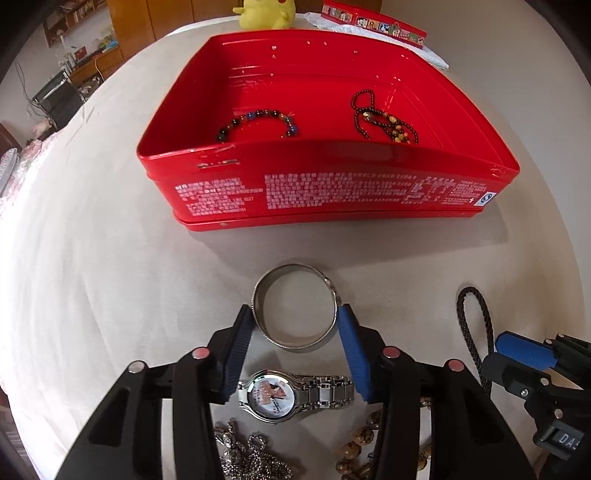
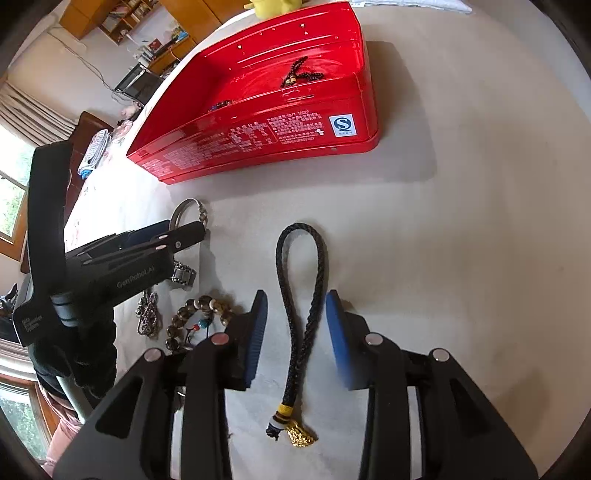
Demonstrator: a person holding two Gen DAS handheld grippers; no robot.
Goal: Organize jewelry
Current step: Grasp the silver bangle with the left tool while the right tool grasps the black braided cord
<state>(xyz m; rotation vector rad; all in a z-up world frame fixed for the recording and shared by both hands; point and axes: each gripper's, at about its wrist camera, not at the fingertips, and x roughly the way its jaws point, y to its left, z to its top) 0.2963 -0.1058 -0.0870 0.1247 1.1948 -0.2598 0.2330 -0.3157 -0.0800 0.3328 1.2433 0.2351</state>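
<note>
In the left wrist view a pale cloth-covered worktop (image 1: 110, 277) is seen, rounded at its far edge; beyond it, far left, wooden shelves with books and a dark chair can be made out; a yellow plush toy (image 1: 266, 13) sits at the far edge, with a red lid (image 1: 373, 20) printed with cartoon panels to its right. A red tin (image 1: 332, 184) stands open in the middle; white print covers its near wall but is too blurred to be read; a blue and white mark sits at its right end. Inside lie a multicoloured bead bracelet (image 1: 258, 123) on the left and a dark bead necklace (image 1: 384, 118) on the right. The left gripper (image 1: 295, 325) is placed around a silver bangle (image 1: 295, 306) lying flat near the tin; its blue fingers (image 1: 352, 347) appear to touch the bangle on both sides, so it is taken as clasped. Nearer lie a silver watch (image 1: 288, 395), a silver chain (image 1: 251, 458) and brown beads (image 1: 354, 446).

In the right wrist view a window with curtains is seen at far left; an "S" mark is read on the tin's label (image 2: 341, 125), and "GenRobot.AI" on the other gripper's body. The right gripper (image 2: 295, 332) is set over a black braided cord (image 2: 299, 295) with a gold charm (image 2: 301, 435); its fingers (image 2: 336, 332) stand apart from the cord, released.
</note>
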